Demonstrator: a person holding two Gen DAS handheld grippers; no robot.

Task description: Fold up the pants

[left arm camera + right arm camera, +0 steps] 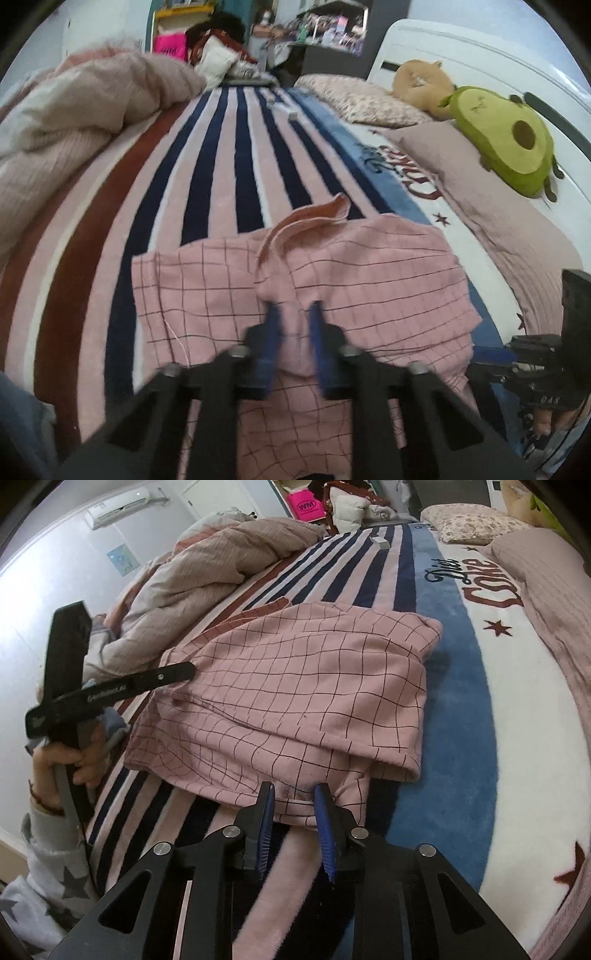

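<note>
Pants (295,686) of soft pink cloth with a thin dark grid lie folded in layers on the striped plush blanket (454,716), near the edge of the bed where the person stands. Left gripper (293,314) pinches a raised ridge of cloth, probably to carry a fold. Right gripper (293,797) has fingers spread around the hem, not clamped.

Bare striped plush blanket (236,177) lies open beyond the folded pink grid-checked pants (295,686). A rumpled beige quilted duvet (81,114) hems the left; mauve pillow (480,192) and green avocado plush (509,144) the right.
</note>
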